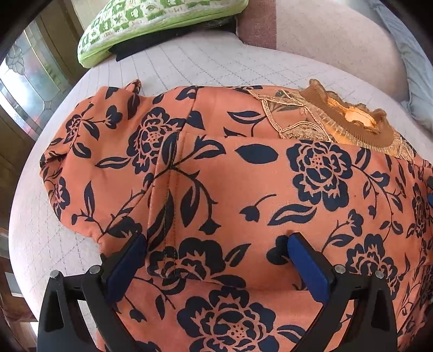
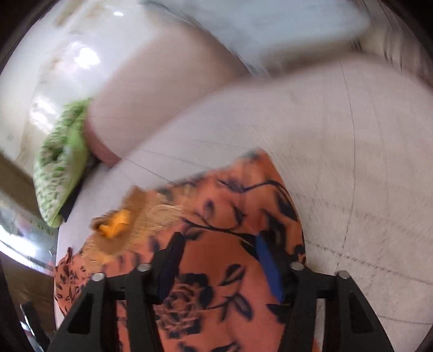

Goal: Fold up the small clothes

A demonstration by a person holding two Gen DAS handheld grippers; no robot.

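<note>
An orange garment with dark blue flowers (image 1: 216,168) lies on a pale quilted bed (image 1: 189,59), partly folded over itself, its gold ruffled collar (image 1: 351,119) at the far right. My left gripper (image 1: 216,241) is open, its blue-padded fingers (image 1: 305,260) spread wide and resting on the cloth. In the blurred right wrist view the same garment (image 2: 222,243) lies under my right gripper (image 2: 216,241), which is open with its fingers (image 2: 268,260) apart over the cloth; the collar (image 2: 119,222) is to its left.
A green and white patterned cushion (image 1: 151,24) lies at the bed's far left, over something black; it also shows in the right wrist view (image 2: 59,168). A padded headboard (image 1: 338,35) rises behind. A glass-panelled door (image 1: 29,81) stands left of the bed.
</note>
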